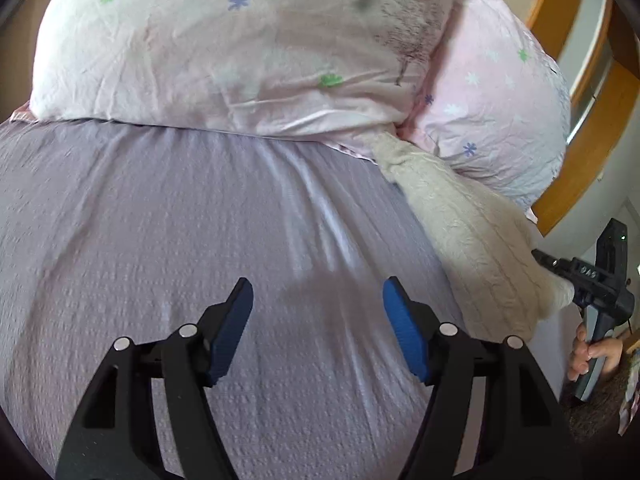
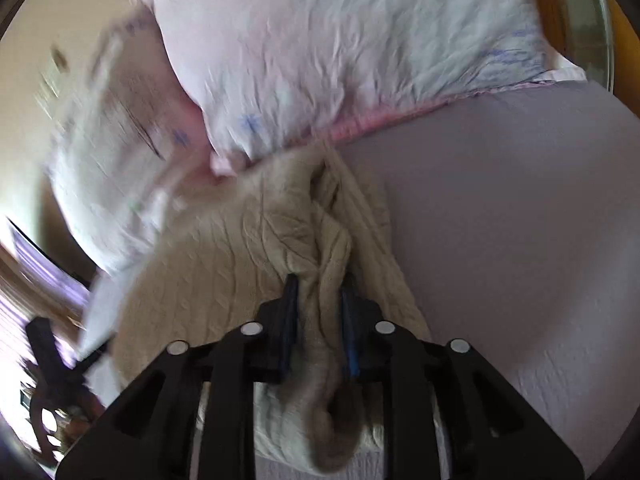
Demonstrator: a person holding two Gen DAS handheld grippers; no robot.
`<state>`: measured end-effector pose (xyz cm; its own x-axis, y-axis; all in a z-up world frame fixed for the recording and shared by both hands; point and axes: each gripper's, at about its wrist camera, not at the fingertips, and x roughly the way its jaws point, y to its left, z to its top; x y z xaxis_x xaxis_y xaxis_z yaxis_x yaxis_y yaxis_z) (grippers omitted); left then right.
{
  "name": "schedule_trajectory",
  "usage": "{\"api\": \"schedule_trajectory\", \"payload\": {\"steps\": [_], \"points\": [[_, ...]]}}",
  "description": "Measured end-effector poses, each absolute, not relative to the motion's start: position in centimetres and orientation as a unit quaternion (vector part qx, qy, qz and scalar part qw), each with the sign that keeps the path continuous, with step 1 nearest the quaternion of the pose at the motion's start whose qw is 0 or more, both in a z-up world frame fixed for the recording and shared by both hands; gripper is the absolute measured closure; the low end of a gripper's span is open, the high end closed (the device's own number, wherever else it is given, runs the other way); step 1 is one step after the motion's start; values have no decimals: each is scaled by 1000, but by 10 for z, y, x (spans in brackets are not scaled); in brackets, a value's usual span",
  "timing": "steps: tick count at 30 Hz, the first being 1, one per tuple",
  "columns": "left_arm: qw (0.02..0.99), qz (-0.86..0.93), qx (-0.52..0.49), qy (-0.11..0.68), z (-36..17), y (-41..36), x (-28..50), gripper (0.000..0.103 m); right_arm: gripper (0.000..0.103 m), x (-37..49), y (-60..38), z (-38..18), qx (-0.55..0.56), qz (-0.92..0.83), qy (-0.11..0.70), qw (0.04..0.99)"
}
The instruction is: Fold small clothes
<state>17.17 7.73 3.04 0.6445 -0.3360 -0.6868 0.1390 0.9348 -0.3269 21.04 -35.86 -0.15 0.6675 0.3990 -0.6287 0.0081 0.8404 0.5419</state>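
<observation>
1. The left gripper [image 1: 318, 296] is wide open over the purple sheet [image 1: 160, 220], holding nothing.
2. The right gripper [image 2: 320, 292] pinches a bunch of the cream knit [image 2: 224, 264].
3. The knit lies on the sheet, touching the pillows [image 1: 240, 52]; the right view is blurry, so its shape is unclear.

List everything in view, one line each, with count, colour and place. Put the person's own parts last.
pillows: two, pale pink with small flower prints, at the head of the bed, side by side.
sweater: one, cream knit, stretched from between the pillows to the bed's edge.
bedsheet: one, lilac, textured, covering the mattress.
bed frame: wooden, orange-brown, beyond the pillows.
left gripper: black with blue pads, jaws open over the bedsheet.
right gripper: black, jaws closed on the sweater.
hand: one, holding the right gripper's handle.
</observation>
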Motion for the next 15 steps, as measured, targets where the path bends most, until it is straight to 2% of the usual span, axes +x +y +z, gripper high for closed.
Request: {"api": "schedule_trajectory", "payload": {"steps": [2, 3, 6, 7, 8, 9, 11, 15], "points": [[894, -156, -128, 401, 34, 70, 170, 34, 59, 210, -364, 4, 287, 136, 385, 867], [887, -171, -136, 407, 35, 66, 171, 31, 44, 213, -363, 6, 288, 142, 386, 865], [856, -216, -164, 439, 36, 44, 179, 26, 44, 213, -368, 17, 262, 103, 376, 883], [844, -228, -177, 452, 36, 34, 185, 22, 40, 210, -373, 20, 264, 93, 364, 888], [837, -232, -188, 459, 33, 28, 189, 22, 33, 208, -376, 20, 267, 84, 361, 889], [832, -230, -200, 464, 31, 23, 192, 18, 21, 209, -383, 16, 274, 74, 370, 884], [818, -222, -231, 477, 25, 16, 202, 11, 20, 215, -388, 4, 292, 88, 400, 864], [796, -244, -294, 469, 19, 18, 207, 10, 19, 218, -391, -27, 335, 135, 449, 817]]}}
